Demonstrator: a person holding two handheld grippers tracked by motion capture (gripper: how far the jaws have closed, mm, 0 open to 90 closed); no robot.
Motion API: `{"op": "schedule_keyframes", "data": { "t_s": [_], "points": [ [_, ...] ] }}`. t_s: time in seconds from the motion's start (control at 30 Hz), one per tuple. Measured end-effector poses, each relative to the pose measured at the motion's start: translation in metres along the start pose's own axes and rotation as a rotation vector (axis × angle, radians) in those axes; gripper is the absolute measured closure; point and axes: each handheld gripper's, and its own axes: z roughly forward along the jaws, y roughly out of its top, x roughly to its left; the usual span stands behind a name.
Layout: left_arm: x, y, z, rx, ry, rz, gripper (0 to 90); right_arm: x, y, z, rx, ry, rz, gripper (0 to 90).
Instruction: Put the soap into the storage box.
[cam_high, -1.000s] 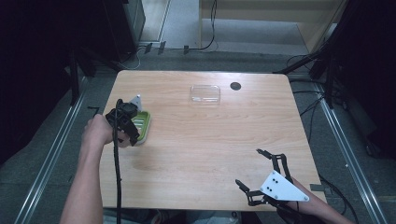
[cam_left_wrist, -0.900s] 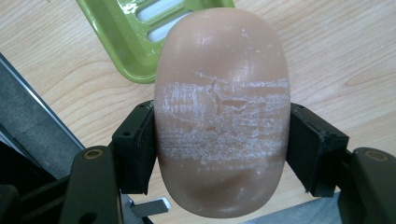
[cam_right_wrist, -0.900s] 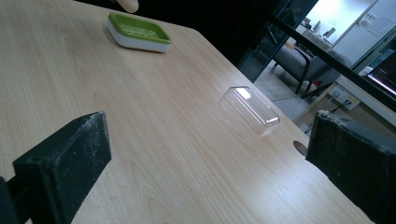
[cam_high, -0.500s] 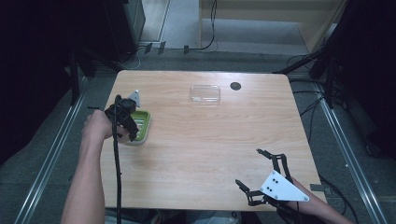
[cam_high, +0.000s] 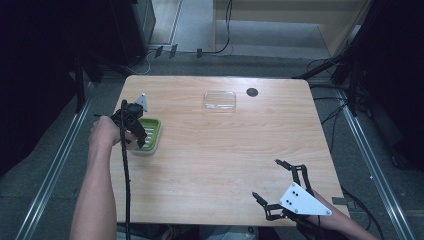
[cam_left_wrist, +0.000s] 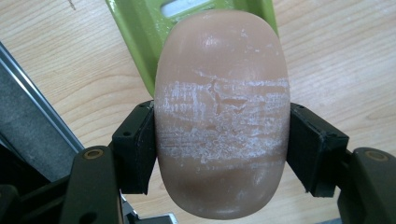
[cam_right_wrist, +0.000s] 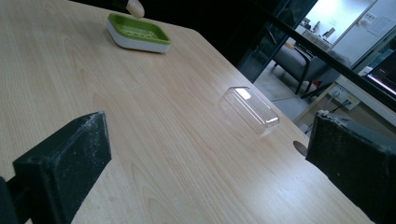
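Mid table (cam_high: 215, 150) is open for you; lid (cam_high: 219, 100) sits far side, dish (cam_high: 148, 135) w/ left gripper (cam_high: 134, 125) blocks left edge.

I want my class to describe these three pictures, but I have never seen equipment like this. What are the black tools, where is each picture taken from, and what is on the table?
A person holds a two-jaw tool in each hand. One picture looks down from above the light wooden table; the other two come from cameras riding on the tools.

The left hand-held gripper is clamped on a smooth pinkish-tan oval bar of soap, above a green plastic soap dish with a white base near the table's left edge. The right hand-held gripper sits at the near right corner, jaws open, holding nothing.

Farther back lie a clear plastic rectangular lid and a small dark round hole in the tabletop.
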Motion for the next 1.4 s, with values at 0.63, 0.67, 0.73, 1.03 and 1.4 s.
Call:
{"op": "schedule_keyframes", "data": {
  "t_s": [0.63, 0.67, 0.73, 1.03, 1.4],
  "points": [
    [0.000, 0.015, 0.000, -0.022, 0.007, -0.015, 33.6, 0.000, 0.000, 0.000, 0.000, 0.000, 0.005, 0.0],
    [0.001, 0.016, 0.001, -0.020, 0.009, -0.017, 33.6, 0.000, 0.000, 0.000, -0.001, 0.000, 0.002, 0.0],
    [0.002, 0.017, 0.001, -0.019, 0.010, -0.021, 33.6, 0.000, 0.000, 0.000, -0.001, 0.001, 0.003, 0.0],
    [0.002, 0.022, 0.006, -0.024, 0.010, -0.023, 33.6, 0.000, 0.000, 0.000, -0.002, 0.000, 0.006, 0.0],
    [0.001, 0.030, 0.008, -0.030, 0.008, -0.019, 33.6, -0.001, 0.000, 0.000, -0.002, 0.000, 0.008, 0.0]
  ]
}}
